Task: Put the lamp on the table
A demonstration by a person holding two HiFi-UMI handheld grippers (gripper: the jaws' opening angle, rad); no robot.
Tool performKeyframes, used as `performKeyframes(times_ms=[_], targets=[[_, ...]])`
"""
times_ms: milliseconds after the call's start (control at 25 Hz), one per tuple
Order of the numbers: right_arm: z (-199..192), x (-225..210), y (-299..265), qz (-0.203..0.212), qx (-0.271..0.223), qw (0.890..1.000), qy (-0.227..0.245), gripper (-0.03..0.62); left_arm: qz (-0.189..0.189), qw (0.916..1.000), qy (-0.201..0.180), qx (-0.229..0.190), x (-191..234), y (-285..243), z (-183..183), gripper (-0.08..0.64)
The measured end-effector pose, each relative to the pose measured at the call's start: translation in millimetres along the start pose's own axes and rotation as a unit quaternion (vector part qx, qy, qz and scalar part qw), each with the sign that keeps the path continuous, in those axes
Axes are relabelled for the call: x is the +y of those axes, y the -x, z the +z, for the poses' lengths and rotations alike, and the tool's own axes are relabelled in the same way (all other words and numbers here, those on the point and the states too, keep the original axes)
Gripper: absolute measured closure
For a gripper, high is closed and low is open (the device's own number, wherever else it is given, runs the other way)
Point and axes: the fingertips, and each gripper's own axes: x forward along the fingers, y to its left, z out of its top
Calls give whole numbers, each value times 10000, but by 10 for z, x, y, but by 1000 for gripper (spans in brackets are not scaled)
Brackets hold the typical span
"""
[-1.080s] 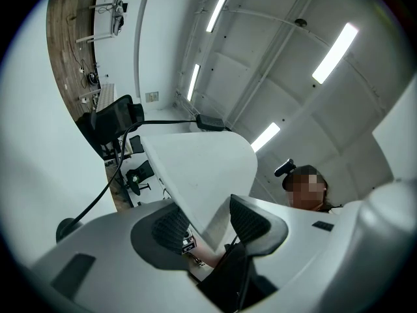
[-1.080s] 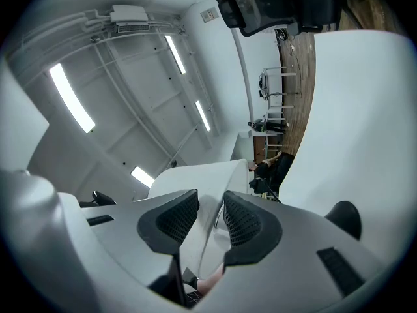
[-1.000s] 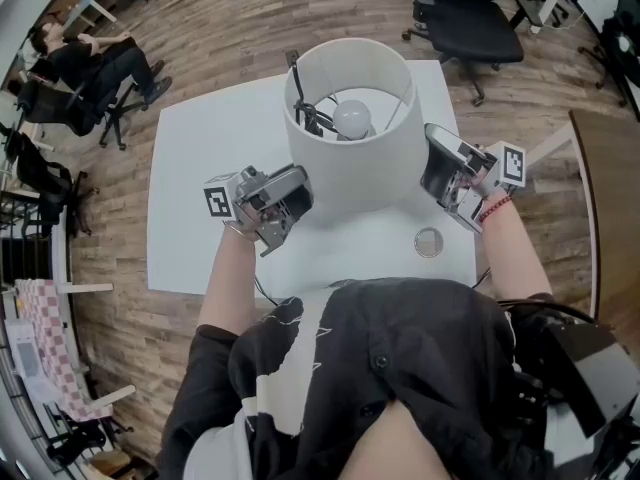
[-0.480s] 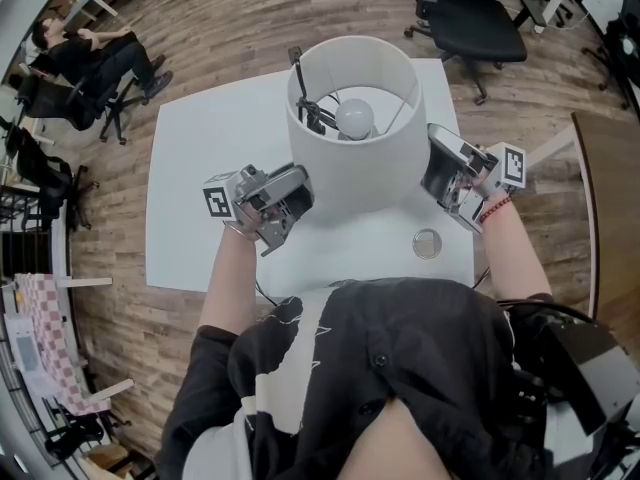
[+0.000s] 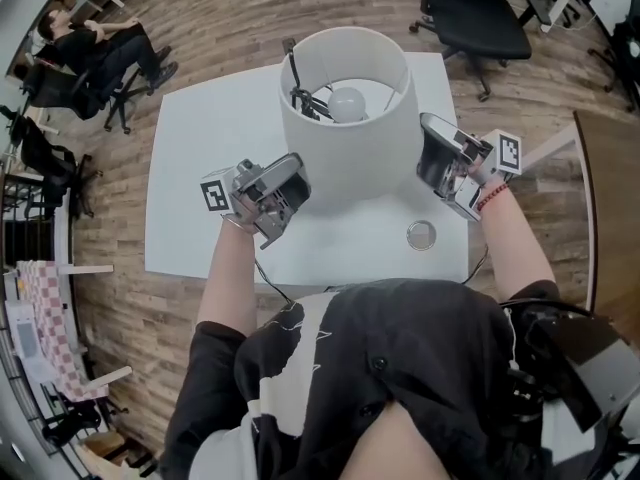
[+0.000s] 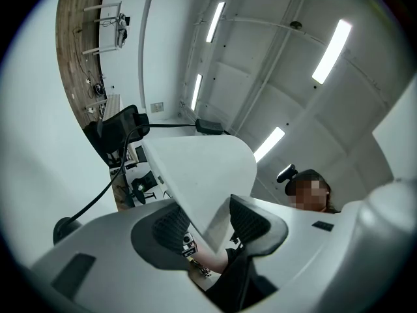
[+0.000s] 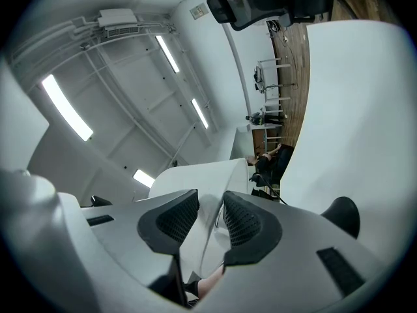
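We hold the lamp [image 5: 345,158] up straight over the white table [image 5: 200,168]. Its long way runs up and down. The open top of the shade [image 5: 385,173] points up at us, with the bulb [image 5: 347,103] showing inside. Our left gripper [image 5: 288,190] pinches the shade's bottom edge on the left side. Our right gripper [image 5: 430,163] pinches that edge on the right. We cannot tell if the lamp's foot touches the table.

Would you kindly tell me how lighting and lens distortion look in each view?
Head view: evenly lit and sharp, no glare on the lampshade, fisheye bowing the table edges. Left gripper view: dark round vignette, ceiling strip lights blown out. Right gripper view: same vignette, strip lights likewise glaring.
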Motion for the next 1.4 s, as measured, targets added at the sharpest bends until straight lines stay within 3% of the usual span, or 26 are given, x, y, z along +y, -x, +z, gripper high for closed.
performKeyframes(times_ms=[240,600,1400], targets=[[-18,24,-24,15,-15,10000,72,469,-11,9995,202,-247,-84,-111,-58,367],[16,-21,-16,-44,5,9999,131,469,92,9990,75,-421,-83,-109,-33,367],[-23,-17,8,-354,74,9987,362,466,903,9919,38,-896,-34,-28,-30,339]])
